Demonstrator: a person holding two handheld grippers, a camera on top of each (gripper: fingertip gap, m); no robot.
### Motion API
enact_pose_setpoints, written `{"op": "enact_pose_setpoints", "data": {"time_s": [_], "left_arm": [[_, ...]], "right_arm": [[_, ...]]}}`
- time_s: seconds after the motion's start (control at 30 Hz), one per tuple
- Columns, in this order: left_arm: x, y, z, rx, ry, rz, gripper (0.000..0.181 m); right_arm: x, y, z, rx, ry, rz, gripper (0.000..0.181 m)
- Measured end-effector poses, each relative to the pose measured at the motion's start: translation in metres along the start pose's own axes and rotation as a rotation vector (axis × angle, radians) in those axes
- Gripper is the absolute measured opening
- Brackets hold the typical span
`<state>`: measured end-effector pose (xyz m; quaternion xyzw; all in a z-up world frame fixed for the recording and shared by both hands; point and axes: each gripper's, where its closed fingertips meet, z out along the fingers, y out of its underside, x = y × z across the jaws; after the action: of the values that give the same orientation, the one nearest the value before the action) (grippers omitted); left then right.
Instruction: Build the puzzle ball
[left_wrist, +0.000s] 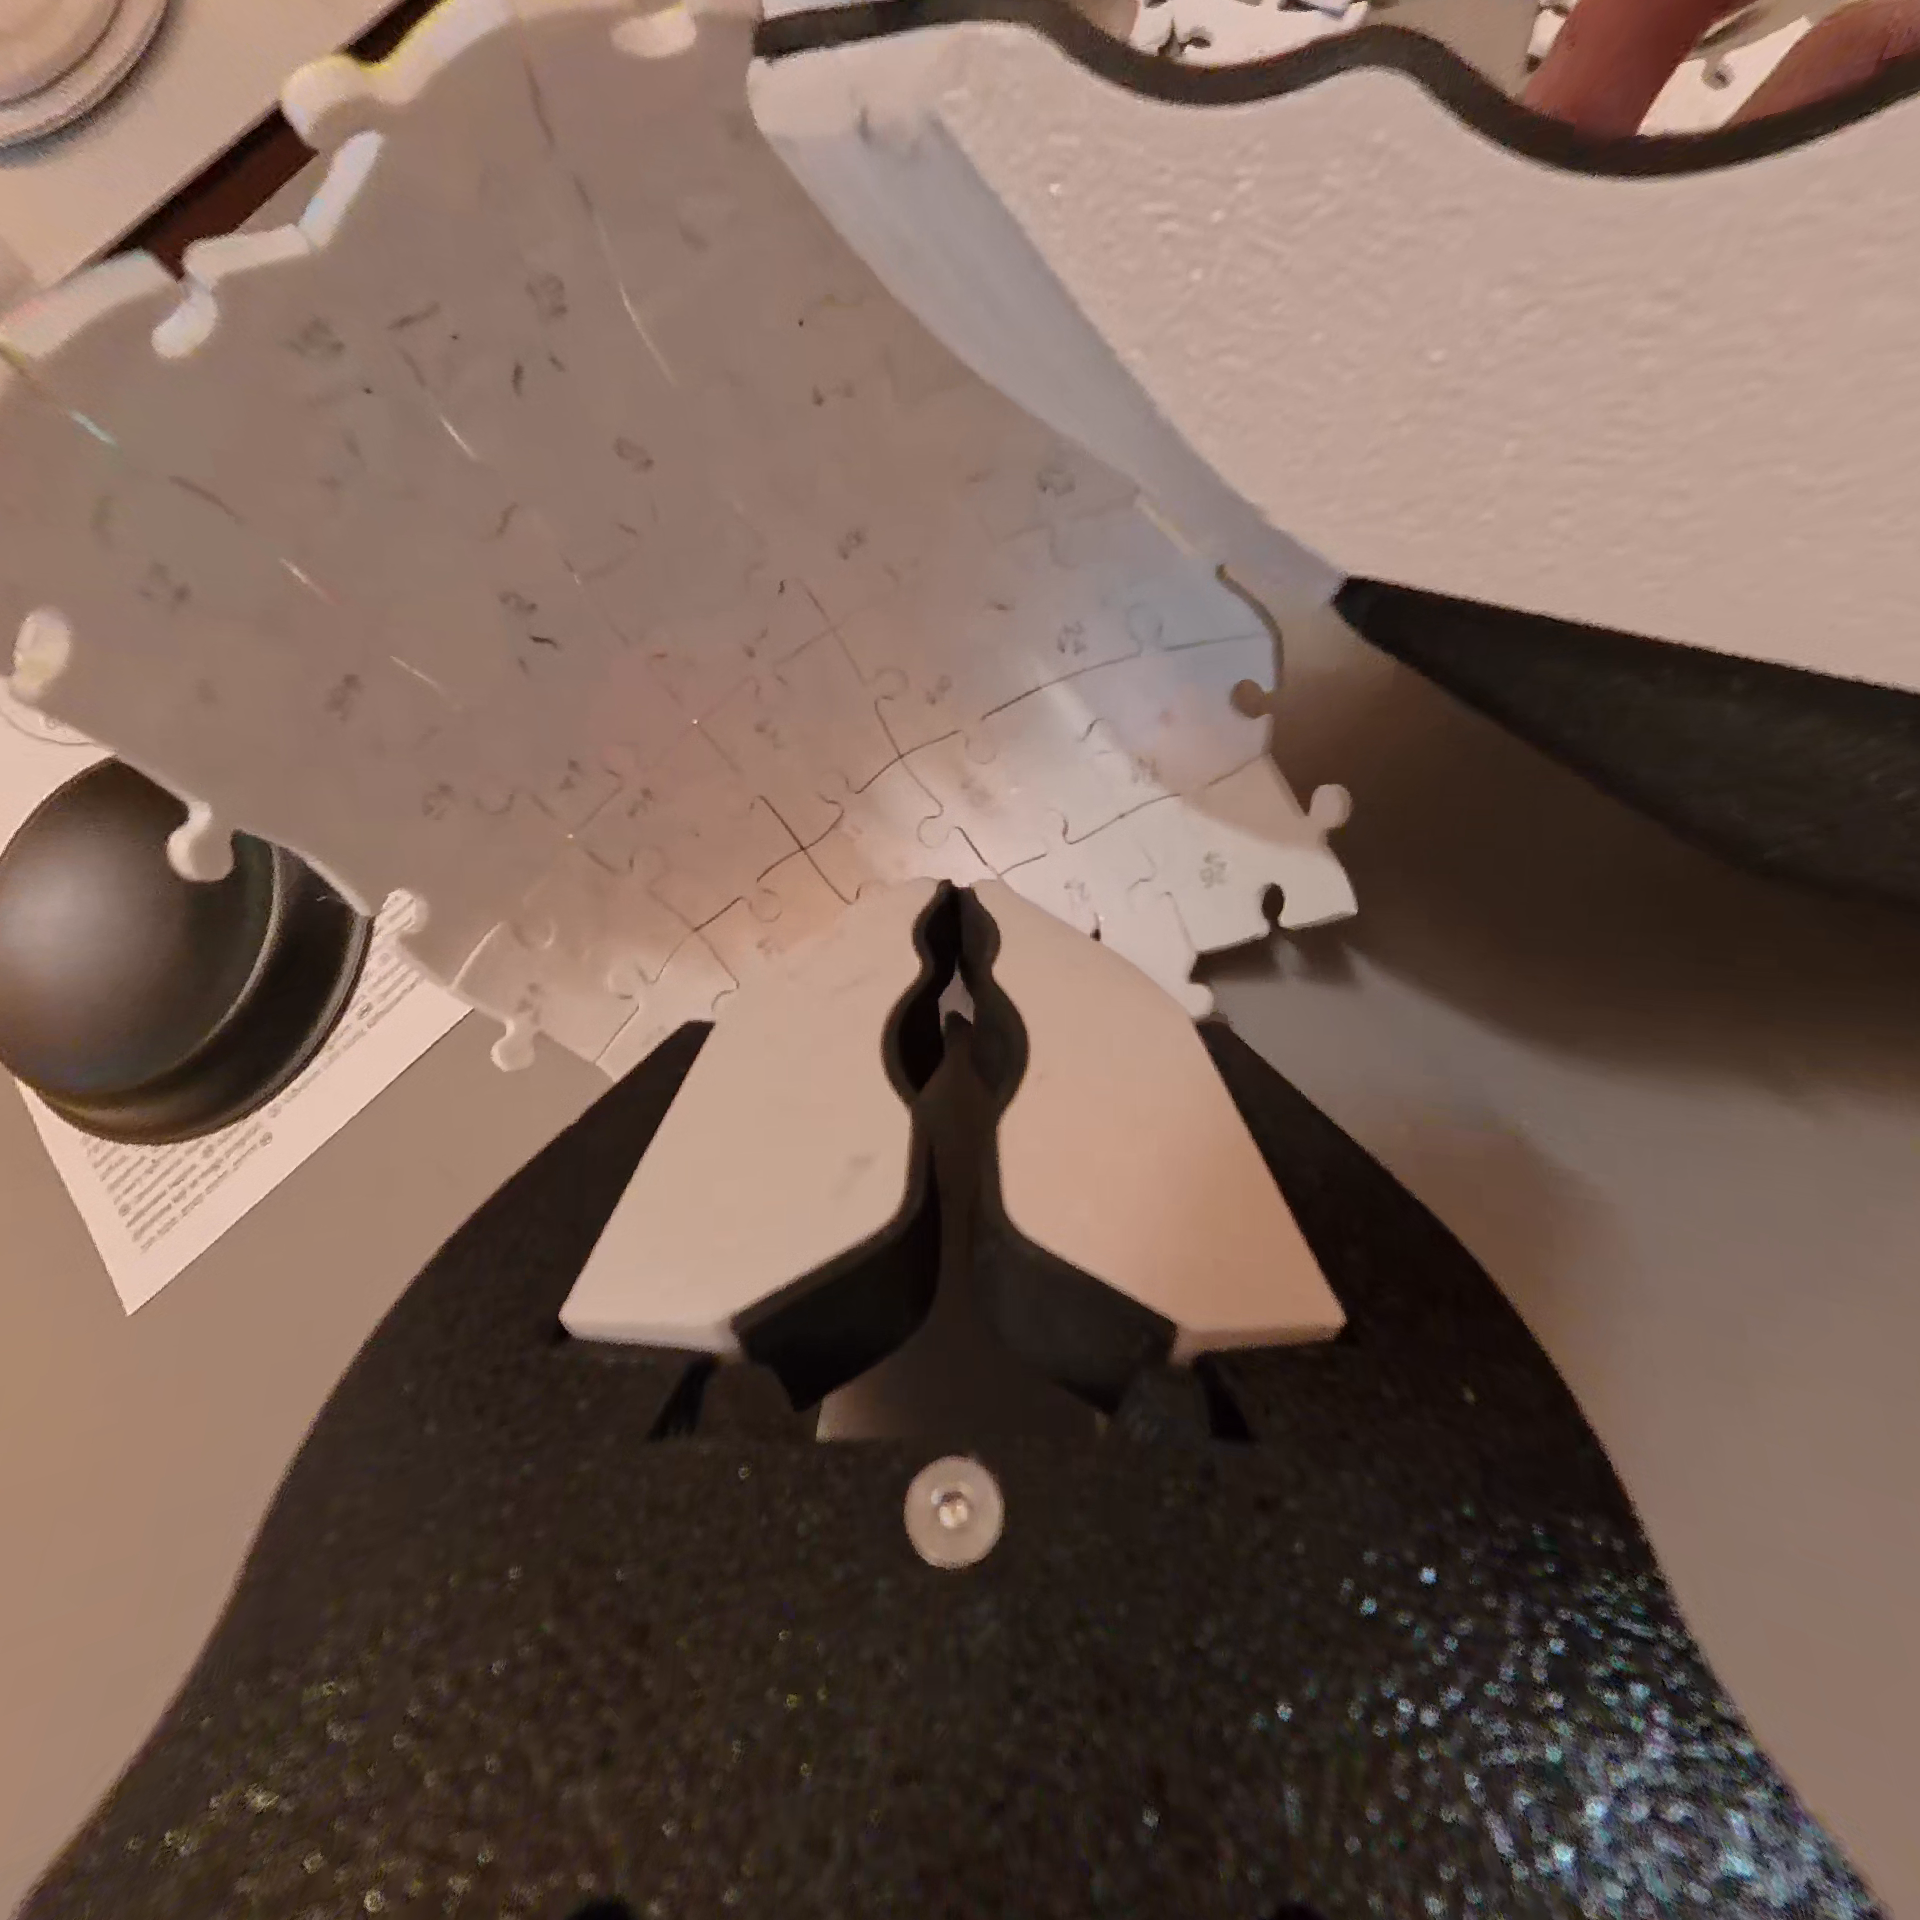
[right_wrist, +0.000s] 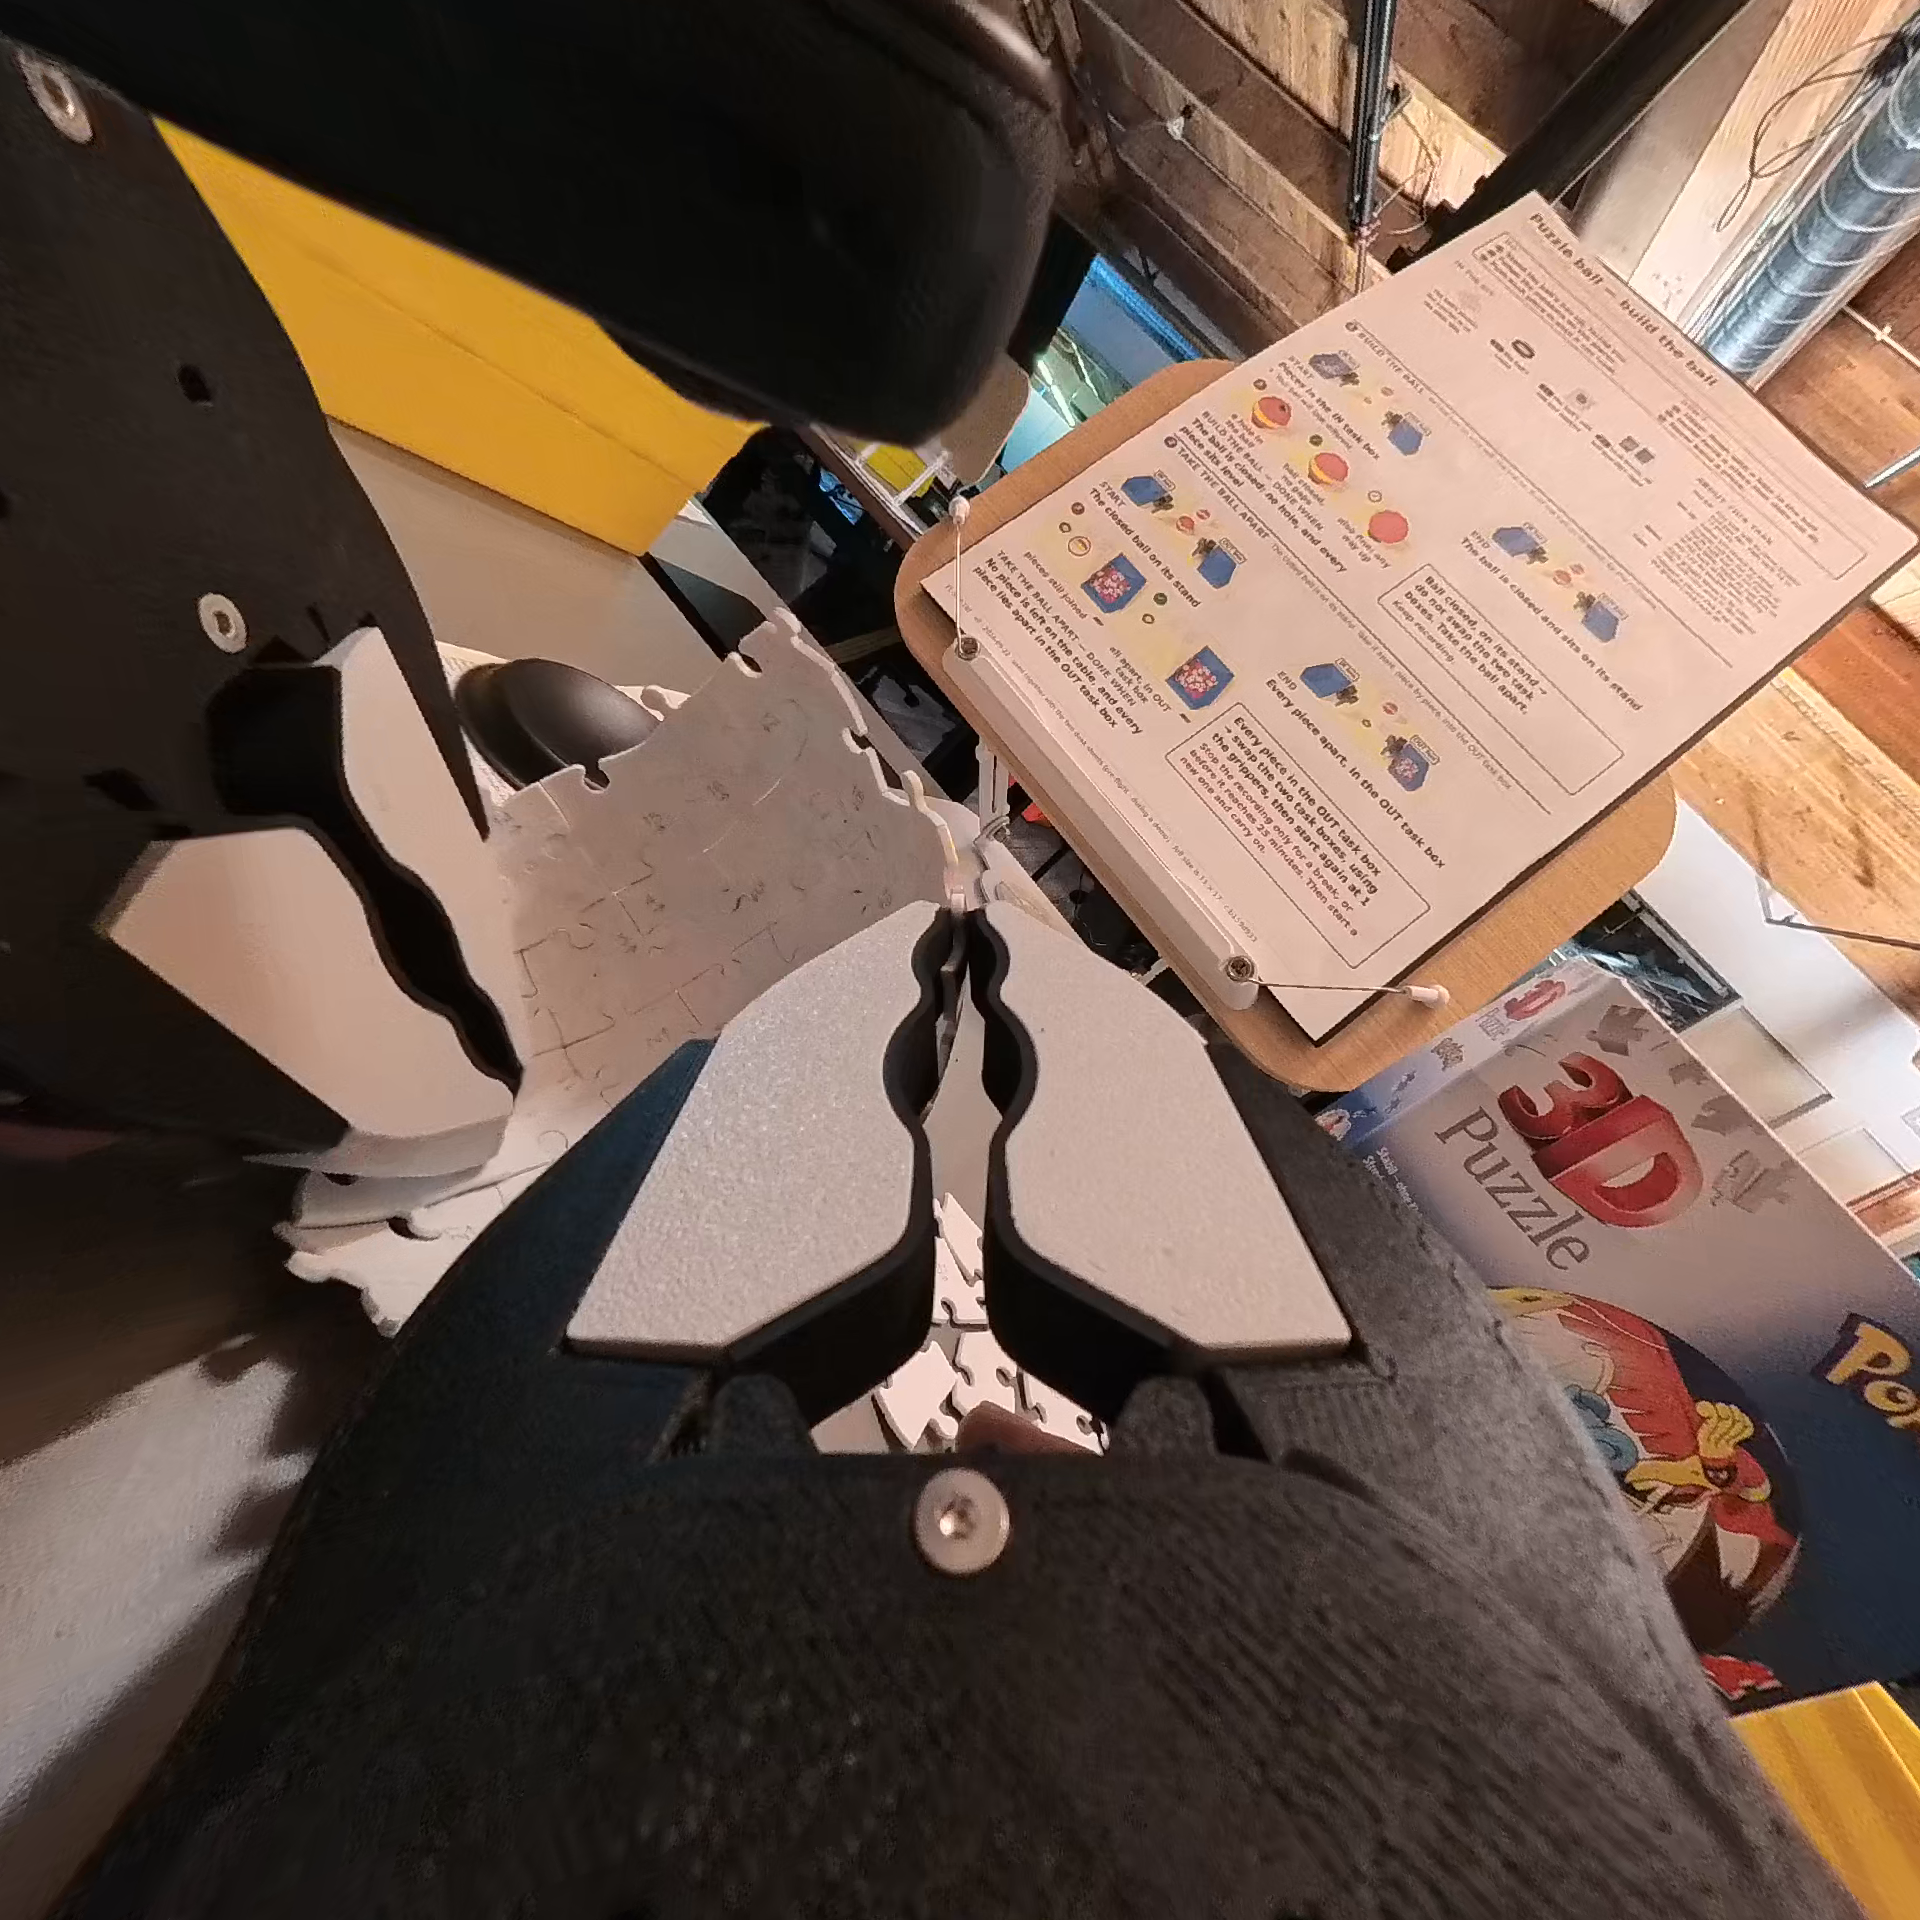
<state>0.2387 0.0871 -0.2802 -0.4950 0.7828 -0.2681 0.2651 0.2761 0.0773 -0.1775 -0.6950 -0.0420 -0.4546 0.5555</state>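
Two grippers held one curved sheet of joined white pieces clear of the grey worktop. The left gripper (left_wrist: 958, 899), jaws pinched together on the sheet's near edge, gripped only a thin rim; a twist there could likely pop seams open. The right gripper (right_wrist: 961, 914) was clamped on a tab at the far edge, and pulling outward might tear that piece loose. The puzzle sheet (left_wrist: 644, 582) looked matte, faintly marked, tabs jutting all round. Beyond it stood a black stand (left_wrist: 156, 977) on a printed leaflet (left_wrist: 270, 1132).
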Motion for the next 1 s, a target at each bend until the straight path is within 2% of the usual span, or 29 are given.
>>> {"op": "enact_pose_setpoints", "data": {"time_s": [0.3,0.63,0.8,0.9,1.0], "left_arm": [[-0.006,-0.007,-0.003,0.036,-0.030,0.049,0.000],[0.002,-0.006,0.004,-0.036,0.069,-0.045,0.000],[0.003,-0.002,0.004,-0.051,0.077,-0.016,0.000],[-0.007,-0.011,-0.003,0.011,0.022,-0.030,0.000],[-0.010,-0.012,-0.017,0.051,0.035,-0.077,0.000]], "right_arm": [[-0.001,0.000,0.000,0.001,0.001,-0.008,0.003],[-0.001,0.000,0.000,0.002,0.002,-0.009,0.003],[-0.001,0.000,0.000,0.001,0.002,-0.008,0.003],[-0.001,0.000,0.000,0.000,0.002,-0.011,0.003],[0.000,0.001,0.000,-0.002,0.002,-0.008,0.003]]}}
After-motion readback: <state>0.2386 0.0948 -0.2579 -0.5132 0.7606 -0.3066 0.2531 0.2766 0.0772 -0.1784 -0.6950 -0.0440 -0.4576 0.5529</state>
